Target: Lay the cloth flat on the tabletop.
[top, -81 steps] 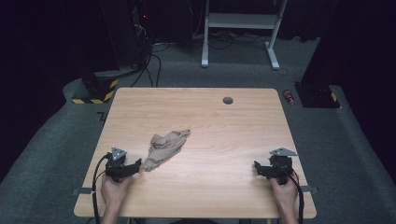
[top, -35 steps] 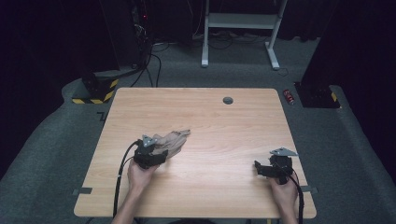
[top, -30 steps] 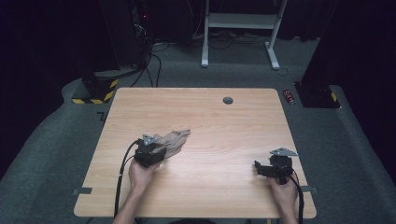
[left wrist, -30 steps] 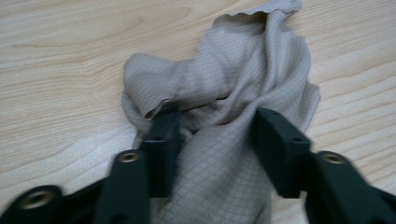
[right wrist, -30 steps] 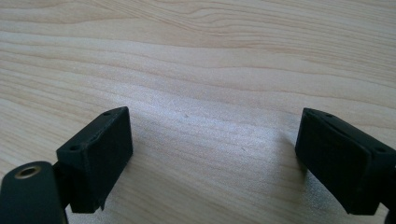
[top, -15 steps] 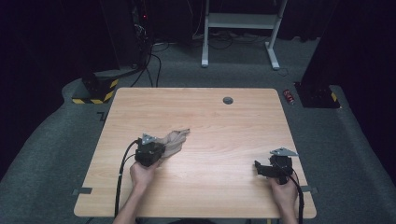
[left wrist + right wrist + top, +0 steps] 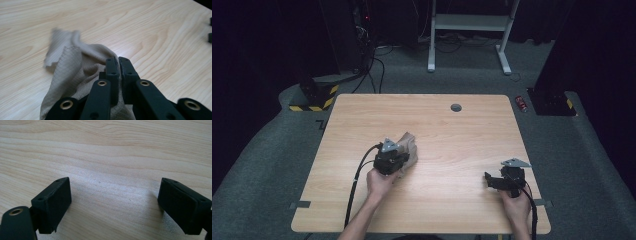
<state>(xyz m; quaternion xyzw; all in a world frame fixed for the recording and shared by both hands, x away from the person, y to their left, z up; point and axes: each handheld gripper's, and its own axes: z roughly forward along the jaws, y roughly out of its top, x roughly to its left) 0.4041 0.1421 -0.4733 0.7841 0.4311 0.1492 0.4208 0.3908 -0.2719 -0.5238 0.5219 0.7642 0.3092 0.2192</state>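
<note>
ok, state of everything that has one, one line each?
left hand-held gripper: jaws shut on the cloth, a fold pinched between them.
cloth: beige, crumpled, held at one edge, the rest draped on the table.
right hand-held gripper: jaws wide open, nothing between them, low over bare wood.
table: light wood, round dark grommet near the far edge.
</note>
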